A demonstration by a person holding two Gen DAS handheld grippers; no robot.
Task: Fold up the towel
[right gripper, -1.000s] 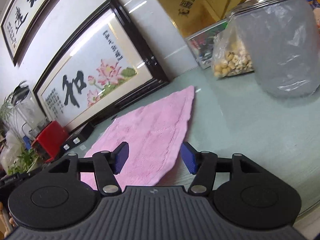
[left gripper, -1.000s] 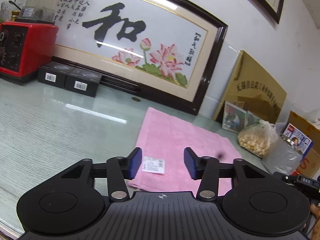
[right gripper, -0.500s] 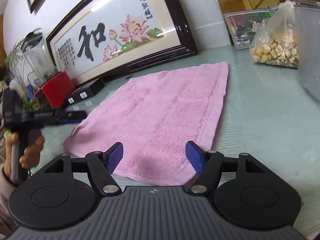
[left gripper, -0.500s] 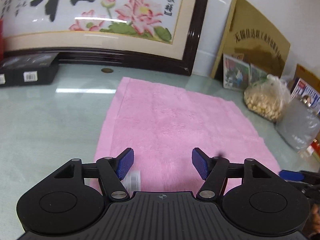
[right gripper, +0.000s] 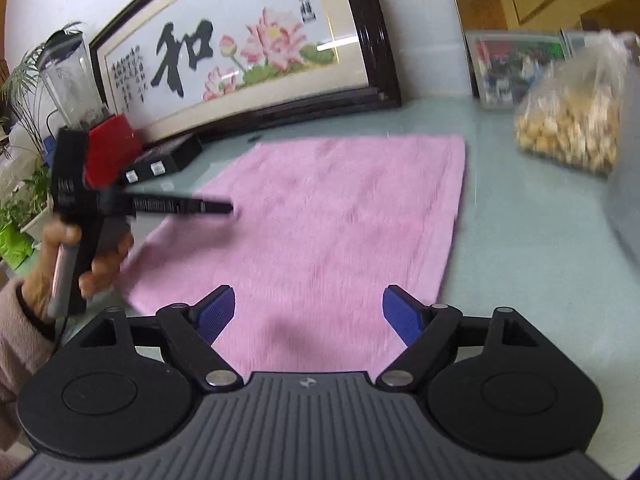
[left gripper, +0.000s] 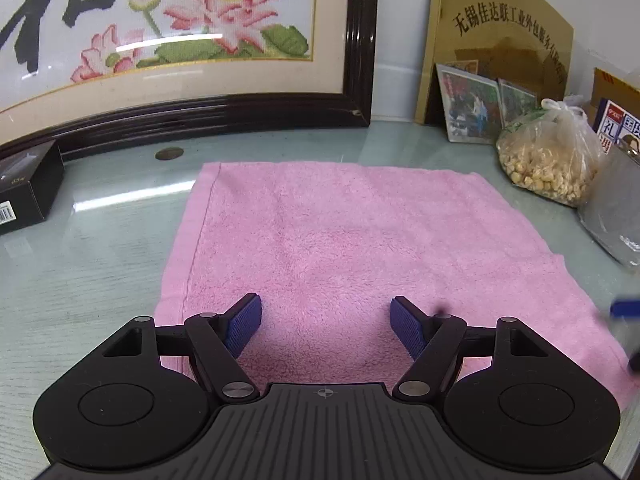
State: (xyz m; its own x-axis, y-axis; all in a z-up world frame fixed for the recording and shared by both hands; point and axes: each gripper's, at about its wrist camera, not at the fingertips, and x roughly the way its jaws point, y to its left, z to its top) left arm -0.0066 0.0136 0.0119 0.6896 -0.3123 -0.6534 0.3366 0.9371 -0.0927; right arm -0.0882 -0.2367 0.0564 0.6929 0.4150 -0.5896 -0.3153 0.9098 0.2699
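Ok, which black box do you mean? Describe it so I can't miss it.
Find the big dark-framed lotus picture leaning on the wall. Below its frame, left of the pink towel, sits the black box on the glass table, the only item with a white barcode sticker.

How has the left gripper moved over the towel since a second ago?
Yes. The left gripper moved in over the pink towel, toward the framed picture, which now looms larger; its jaws are opening, nothing between them.

pink towel flat, right gripper opening above

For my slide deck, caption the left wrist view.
Left claw, jaws opening and empty, above the near edge of a flat pink towel.
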